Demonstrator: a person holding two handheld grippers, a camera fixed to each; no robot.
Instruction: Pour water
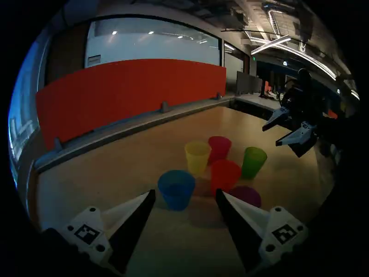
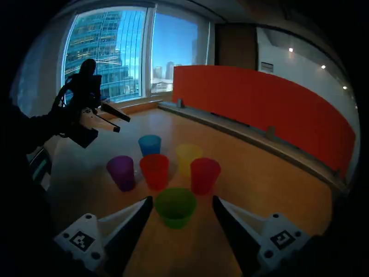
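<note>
The approach seems in hand: left gripper (image 1: pixel 184 194), wide and empty, faces the blue cup (image 1: pixel 176 188); right gripper (image 2: pixel 181 199), likewise wide, faces the green cup (image 2: pixel 175 207) on the table (image 2: pixel 276 184). Next, one must close squarely on a cup.

Six coloured cups (image 1: pixel 225 173) are grouped on a wooden table (image 1: pixel 115 161). The blue cup (image 1: pixel 176 189) is seen nearest, just beyond the parted fingers of the left gripper (image 1: pixel 184 193). The right gripper (image 1: pixel 270 136) is held at far right.

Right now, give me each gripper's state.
Left gripper: open, empty.
Right gripper: open, empty.
</note>
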